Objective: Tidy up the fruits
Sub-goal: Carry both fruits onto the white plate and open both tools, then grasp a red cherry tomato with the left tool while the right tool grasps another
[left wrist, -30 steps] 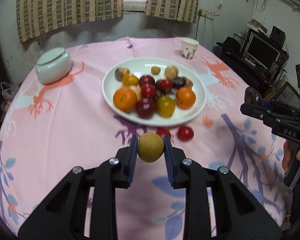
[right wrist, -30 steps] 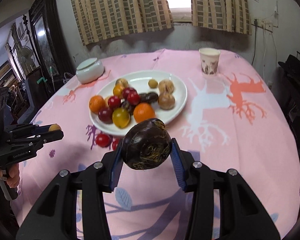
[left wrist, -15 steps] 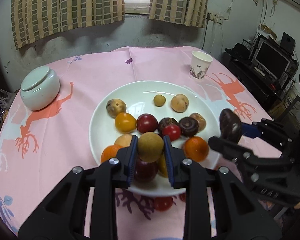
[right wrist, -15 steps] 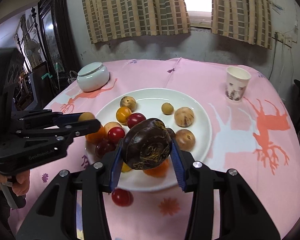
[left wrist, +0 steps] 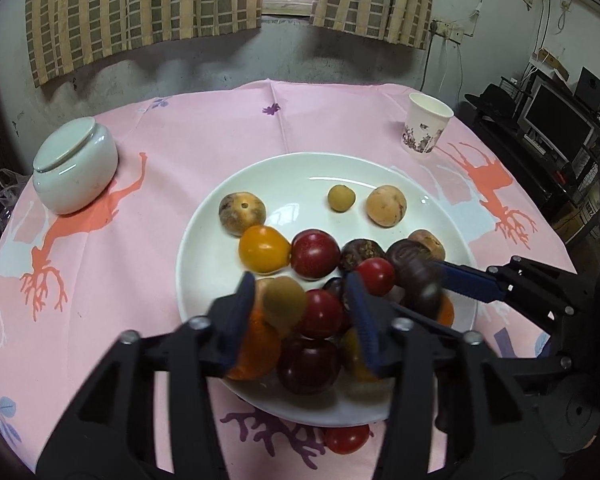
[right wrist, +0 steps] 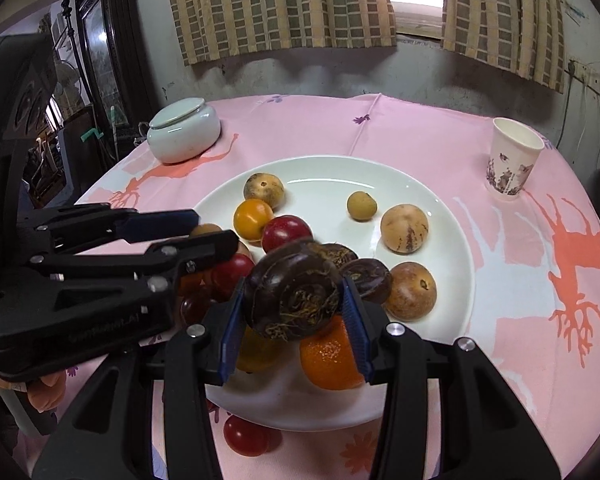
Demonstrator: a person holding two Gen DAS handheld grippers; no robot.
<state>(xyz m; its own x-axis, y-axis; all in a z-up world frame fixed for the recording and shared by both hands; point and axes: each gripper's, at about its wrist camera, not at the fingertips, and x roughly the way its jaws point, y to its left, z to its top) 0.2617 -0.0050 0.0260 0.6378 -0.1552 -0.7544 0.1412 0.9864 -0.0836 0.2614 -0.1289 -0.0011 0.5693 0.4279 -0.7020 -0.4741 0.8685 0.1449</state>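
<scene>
Both tilt down over the white round plate (left wrist: 204,216). Left hand-held gripper (left wrist: 302,300), jaws opening, releases the small tan round fruit (left wrist: 284,302) at six o'clock. Right hand-held gripper (right wrist: 294,306), jaws opening, touches the dark purple wrinkled fruit (right wrist: 294,294) at five o'clock.

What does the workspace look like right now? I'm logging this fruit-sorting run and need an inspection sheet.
Surface: round table under a pink printed tablecloth.
Job's things: white plate piled with mixed fruit; one cherry tomato lies on the cloth just off the plate's near rim.
Clutter: lidded white ceramic jar; empty paper cup.
Grippers: left gripper jaws opening, tan round fruit between them, gap at one pad; right gripper jaws opening slightly, dark brown fruit between the pads. Both over the plate.
Cables: wall socket with cord.
Surroundings: checked curtains, window, monitor on a shelf.
</scene>
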